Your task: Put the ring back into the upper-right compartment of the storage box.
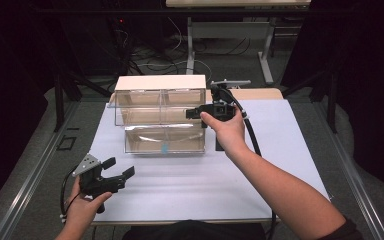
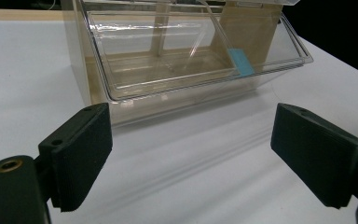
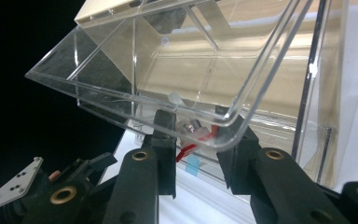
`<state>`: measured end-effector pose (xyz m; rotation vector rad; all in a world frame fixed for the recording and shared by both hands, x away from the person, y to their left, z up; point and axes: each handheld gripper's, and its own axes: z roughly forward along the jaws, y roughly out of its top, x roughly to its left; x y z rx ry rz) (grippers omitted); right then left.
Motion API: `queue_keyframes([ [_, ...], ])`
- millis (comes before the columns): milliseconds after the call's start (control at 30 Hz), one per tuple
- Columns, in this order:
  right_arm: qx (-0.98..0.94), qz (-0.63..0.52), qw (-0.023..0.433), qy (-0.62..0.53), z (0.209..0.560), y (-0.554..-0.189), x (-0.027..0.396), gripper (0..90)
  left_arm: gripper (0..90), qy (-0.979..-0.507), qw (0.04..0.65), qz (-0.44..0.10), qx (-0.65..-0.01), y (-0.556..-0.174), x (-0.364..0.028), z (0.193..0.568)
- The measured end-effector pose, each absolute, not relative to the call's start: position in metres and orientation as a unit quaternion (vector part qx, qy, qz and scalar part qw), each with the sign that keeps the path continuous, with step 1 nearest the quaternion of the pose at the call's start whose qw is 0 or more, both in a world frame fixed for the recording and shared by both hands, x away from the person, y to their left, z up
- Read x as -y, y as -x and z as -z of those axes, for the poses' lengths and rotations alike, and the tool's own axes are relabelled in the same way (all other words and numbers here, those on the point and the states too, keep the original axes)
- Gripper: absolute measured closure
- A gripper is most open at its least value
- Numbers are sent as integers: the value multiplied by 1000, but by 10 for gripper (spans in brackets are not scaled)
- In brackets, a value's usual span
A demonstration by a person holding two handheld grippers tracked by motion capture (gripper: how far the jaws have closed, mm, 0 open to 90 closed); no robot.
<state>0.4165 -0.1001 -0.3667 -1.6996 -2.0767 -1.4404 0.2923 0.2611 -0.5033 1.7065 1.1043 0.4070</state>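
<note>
A clear plastic drawer cabinet [image 1: 140, 107] with a beige top stands at the back of the white table sheet. Its lower bin [image 1: 164, 140], which carries a small blue label [image 1: 164, 148], is tilted out. My right gripper [image 1: 190, 114] is at the front of the upper right bin [image 3: 191, 60]. The bin's clear rim crosses in front of the jaws. That gripper [image 3: 196, 128] is shut on a small red and silver object [image 3: 204, 136], which the rim partly blurs. My left gripper [image 1: 121, 166] stands open and empty near the table's front left. Its jaws [image 2: 198, 154] point at the lower bin [image 2: 168, 60].
The white sheet [image 1: 190, 185] lies bare between the cabinet and the table's front edge. The right gripper's black cable [image 1: 252, 132] trails down the right side. Table legs and cables sit on the floor behind. The left gripper [image 3: 93, 163] shows low in the right gripper view.
</note>
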Motion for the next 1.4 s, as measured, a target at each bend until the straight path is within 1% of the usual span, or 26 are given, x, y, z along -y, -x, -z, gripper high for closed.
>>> queue_keyframes([
  [367, 675, 472, 32, 566, 373, -419, 93, 700, 127, -710, 508, -167, -458, -292, -262, 503],
  [833, 672, 475, -1, 568, 382, -417, 85, 696, 127, -711, 507, -165, -458, -292, -261, 503],
  [1300, 674, 474, -10, 566, 390, -417, 77, 692, 127, -712, 507, -164, -458, -293, -262, 503],
  [1400, 673, 474, -6, 568, 390, -418, 77, 688, 128, -711, 507, -164, -458, -293, -262, 504],
])
